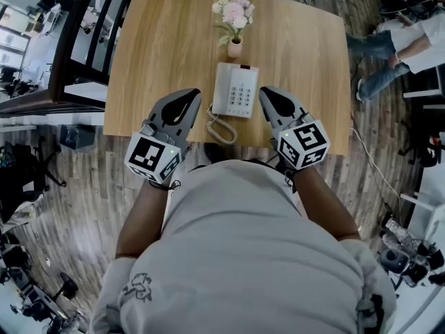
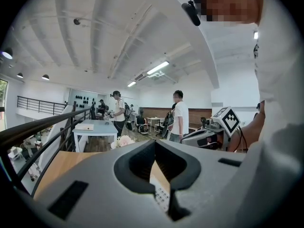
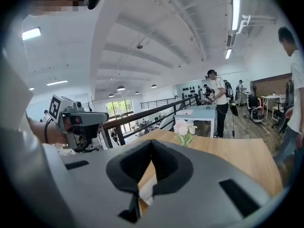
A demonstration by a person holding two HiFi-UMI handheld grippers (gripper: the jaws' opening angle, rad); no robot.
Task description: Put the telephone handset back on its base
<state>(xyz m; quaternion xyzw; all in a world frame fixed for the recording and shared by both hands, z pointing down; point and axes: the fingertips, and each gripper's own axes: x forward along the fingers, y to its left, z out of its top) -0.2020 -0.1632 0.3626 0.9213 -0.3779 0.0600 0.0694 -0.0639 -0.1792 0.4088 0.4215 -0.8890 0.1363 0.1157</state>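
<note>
A white telephone [image 1: 236, 90] sits on the wooden table [image 1: 299, 54], keypad up. Its handset [image 1: 221, 89] lies along the left side of the base, and the coiled cord [image 1: 221, 129] loops toward the near edge. My left gripper [image 1: 196, 92] hovers just left of the phone with its jaws shut and empty. My right gripper [image 1: 263, 91] hangs just right of the phone, also shut on nothing. In the left gripper view the jaws [image 2: 155, 142] meet at the tip, with the keypad [image 2: 161, 197] showing below them. In the right gripper view the tips [image 3: 151, 141] are also together.
A small pink vase of flowers [image 1: 234, 21] stands behind the phone. A dark railing [image 1: 76, 40] runs left of the table. A person sits at the far right [image 1: 403, 44], and others stand in the room [image 2: 179, 115].
</note>
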